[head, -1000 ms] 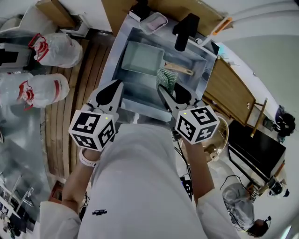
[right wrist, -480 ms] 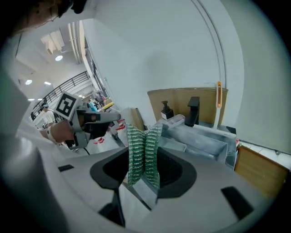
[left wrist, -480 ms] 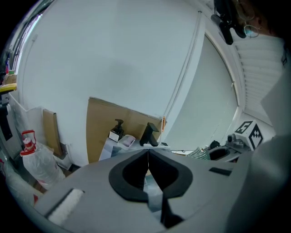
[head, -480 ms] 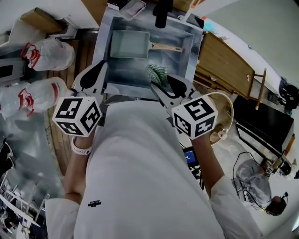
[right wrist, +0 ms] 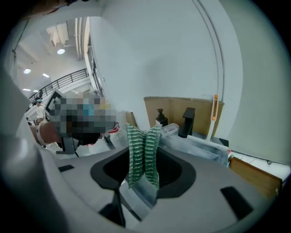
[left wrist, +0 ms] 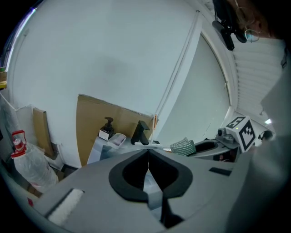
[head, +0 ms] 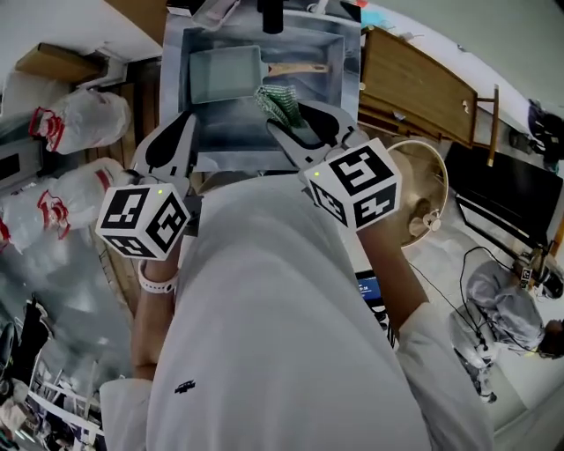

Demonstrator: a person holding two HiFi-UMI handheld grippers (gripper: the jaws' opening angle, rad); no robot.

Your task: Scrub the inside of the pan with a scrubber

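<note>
The sink [head: 220, 132] holds the pan [head: 226, 74], which lies flat on the basin floor with its handle [head: 300, 68] pointing right, and nothing pins it. The left gripper [left wrist: 148, 157] hangs at the sink's near edge, its fingers [left wrist: 91, 191] pressed together on nothing, well apart from the handle. If scrubbing starts like this, the pan is likely to slide or rock against the sink walls under each stroke, so the handle wants bracing first. The right gripper [head: 284, 132] is raised over the near side of the basin, its fingers clamped on the folded green scrubber [right wrist: 143, 154]. Most of the scrubber stands out past the fingertips. That loose length may buckle or fold back when it is pressed down. The hard fingertips could then scrape the pan's coating, or the scrubber could work free of the grip and drop into the sink. The scrubber does not appear to touch the pan yet, so the way down matters too. The black faucet [head: 270, 13] overhangs the far rim, and a long stroke towards the pan's far edge could knock against it.
</note>
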